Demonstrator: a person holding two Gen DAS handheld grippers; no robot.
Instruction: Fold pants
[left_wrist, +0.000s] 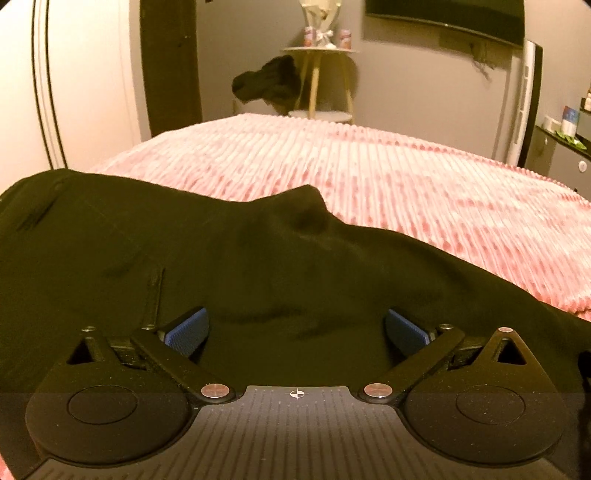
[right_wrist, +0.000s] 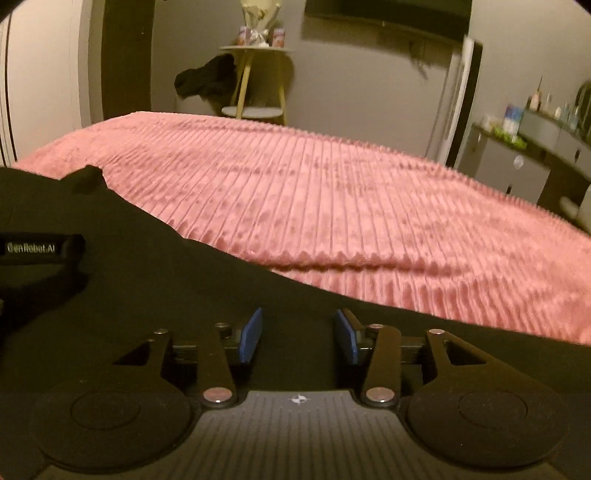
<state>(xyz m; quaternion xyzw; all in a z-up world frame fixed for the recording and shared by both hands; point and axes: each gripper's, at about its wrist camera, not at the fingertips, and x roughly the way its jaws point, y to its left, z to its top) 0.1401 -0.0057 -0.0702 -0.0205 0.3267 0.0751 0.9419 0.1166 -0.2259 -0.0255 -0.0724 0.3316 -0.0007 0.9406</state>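
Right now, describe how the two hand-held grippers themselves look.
Both match: the left hand-held gripper and right hand-held gripper have matte black bodies, two round black discs, silver pivot pins, black linkage arms and blue ribbed finger pads. A ridged grey plate carries a small crosshair mark.

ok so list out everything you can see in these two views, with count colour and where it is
pants: one pair, black, spread on the near side of the bed under both grippers
bed cover: one, pink, ribbed, covering the bed
side table: one, pale wood with a lower shelf, beyond the far edge of the bed
dark garment: one, black, hanging left of the side table
screen: one, black, on the far wall at upper right
cabinet: one, grey, by the right wall, small bottles on top
left gripper: one, black with blue pads, jaws wide apart over the pants
right gripper: one, black with blue pads, jaws apart over the pants
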